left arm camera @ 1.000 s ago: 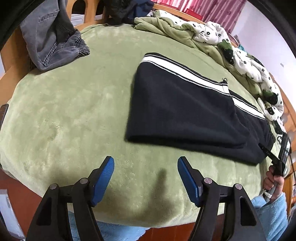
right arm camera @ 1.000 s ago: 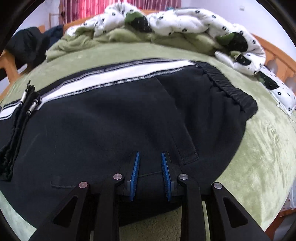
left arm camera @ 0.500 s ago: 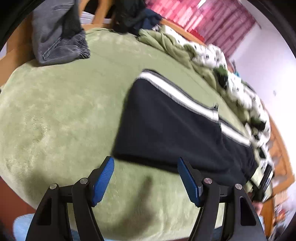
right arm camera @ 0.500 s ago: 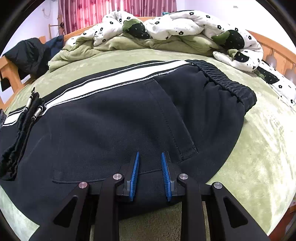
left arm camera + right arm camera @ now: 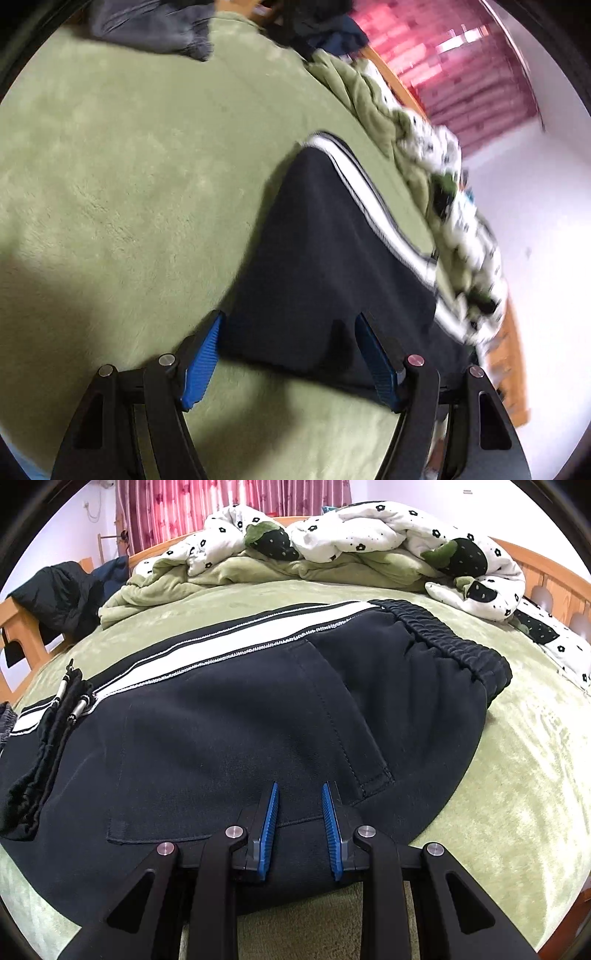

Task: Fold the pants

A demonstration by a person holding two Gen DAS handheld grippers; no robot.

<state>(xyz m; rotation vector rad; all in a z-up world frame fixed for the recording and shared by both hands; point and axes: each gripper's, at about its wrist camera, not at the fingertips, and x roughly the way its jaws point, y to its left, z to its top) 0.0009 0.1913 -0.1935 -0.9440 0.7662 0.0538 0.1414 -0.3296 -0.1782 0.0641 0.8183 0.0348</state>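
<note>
A: Start at the left tool. How do its jaws stand?

B: Wide apart. The folded end of the pants lies between the two blue pads, with the corner of the cloth just beside the left pad. The view is blurred, so I cannot tell whether either pad touches the cloth.

A: And the right tool?

B: Narrow, with a small gap between the pads. It sits over the near edge of the pants, close to the back pocket. Dark cloth shows in the gap, but I cannot tell whether the pads pinch it.

A: Where do the pants lie?

B: Flat on the bed, on its green cover. They are dark, with a white stripe along the far side, the waistband to the right in the right wrist view, and a drawstring at the left.

A: What lies further out?

B: A spotted white quilt heaped at the far side of the bed, red curtains behind it, and grey clothes at the far edge in the left view.
</note>
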